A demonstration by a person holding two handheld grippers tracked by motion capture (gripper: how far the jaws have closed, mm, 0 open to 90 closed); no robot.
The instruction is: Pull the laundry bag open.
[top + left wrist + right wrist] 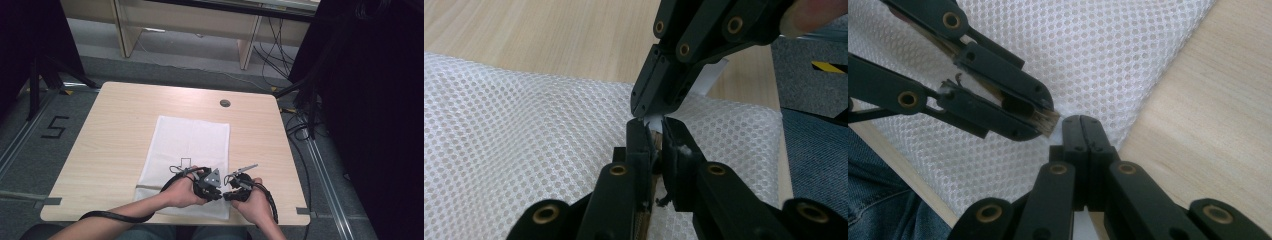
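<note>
At six o'clock on the pale wooden worktop [120,130], both claws pinch the white mesh cloth bag [190,140]: left claw [655,137], right claw [1081,122].

One white mesh bag [190,145], one wooden table [115,130], two tongs.

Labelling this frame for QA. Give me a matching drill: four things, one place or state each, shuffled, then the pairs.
Things
1. white mesh bag
2. round hole
3. left gripper
4. right gripper

Places or states
A. in the tabletop past the far edge of the mesh
B. jaws pressed together, tip beside the other gripper's tip
C. lying flat on the wooden table
D. jaws nearly closed, something thin between them

Pairs: 1-C, 2-A, 3-D, 4-B
</note>
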